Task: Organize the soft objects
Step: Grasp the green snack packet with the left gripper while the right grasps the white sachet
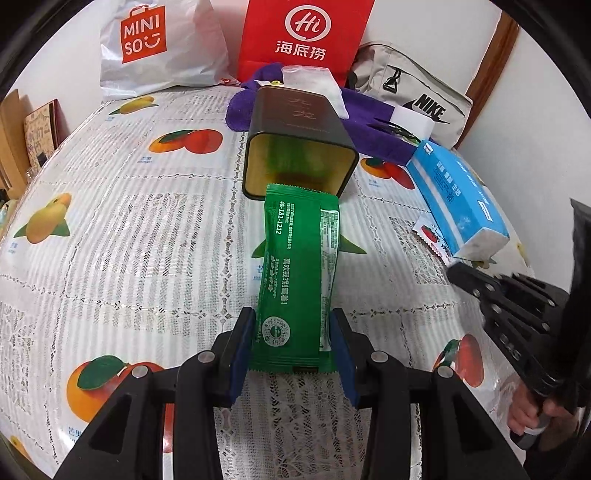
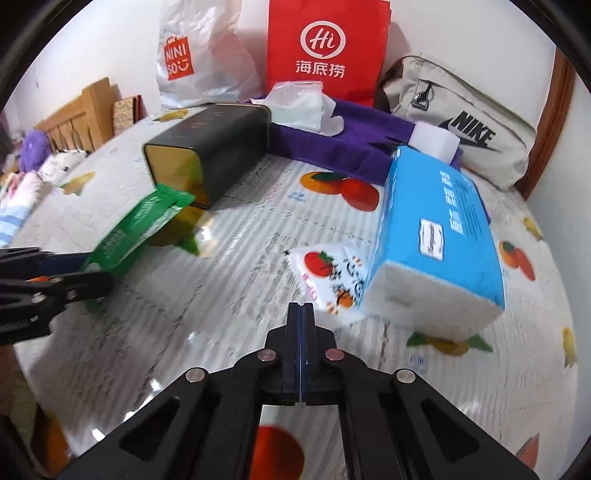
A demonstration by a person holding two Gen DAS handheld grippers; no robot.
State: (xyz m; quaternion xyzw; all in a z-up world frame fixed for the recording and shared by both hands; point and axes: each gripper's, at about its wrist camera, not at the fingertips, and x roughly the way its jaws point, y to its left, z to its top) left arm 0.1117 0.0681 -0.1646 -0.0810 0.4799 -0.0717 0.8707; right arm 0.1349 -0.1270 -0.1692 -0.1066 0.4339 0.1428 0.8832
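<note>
altogether one green sachet (image 1: 295, 273), one tin (image 1: 299, 147)

We've got a table with a lacy white tablecloth (image 1: 129, 229) printed all over with oranges and mangoes, shiny like there's clear plastic on top. Plain white wall (image 2: 461, 33) behind it, and a brown wooden door frame (image 1: 491, 55) runs down the right side. Off to the left there's a light wooden headboard (image 2: 74, 114). Lighting's even and soft.
</note>
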